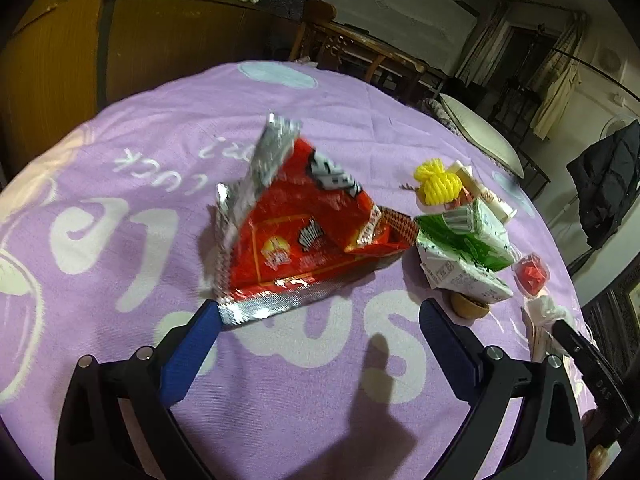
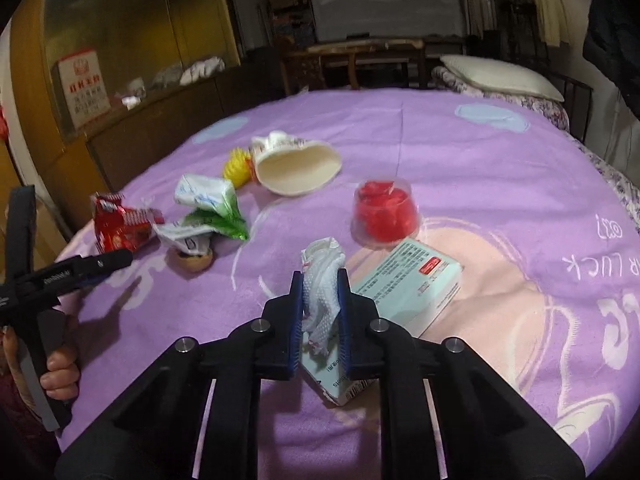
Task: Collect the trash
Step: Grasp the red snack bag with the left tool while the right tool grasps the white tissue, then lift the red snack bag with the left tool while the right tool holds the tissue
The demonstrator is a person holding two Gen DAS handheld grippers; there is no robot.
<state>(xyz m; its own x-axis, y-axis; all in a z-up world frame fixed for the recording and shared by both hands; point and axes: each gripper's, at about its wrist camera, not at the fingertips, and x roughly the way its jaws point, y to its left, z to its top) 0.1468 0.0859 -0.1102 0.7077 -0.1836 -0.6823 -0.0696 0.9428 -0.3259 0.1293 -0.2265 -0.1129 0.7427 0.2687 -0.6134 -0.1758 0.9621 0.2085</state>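
Trash is scattered over the purple blanket (image 2: 460, 152), and the right tool (image 2: 320, 312) is clamped tight on a white mesh wrapper (image 2: 322, 296), just over a pale green box (image 2: 408, 280) with small print too fine to read. Left tool (image 1: 320, 316) hangs with its blue fingers (image 1: 192, 344) wide apart, one tip touching the silver seam of a red snack bag (image 1: 296, 232). Right beside the bag sits a crumpled green-and-white carton (image 1: 464, 240), with yellow netting (image 1: 436, 182) behind it. White lettering on the blanket reads "LUCK". Nearest the right tool's box, a clear cup of red pieces (image 2: 384, 208); open blanket toward the far edge.
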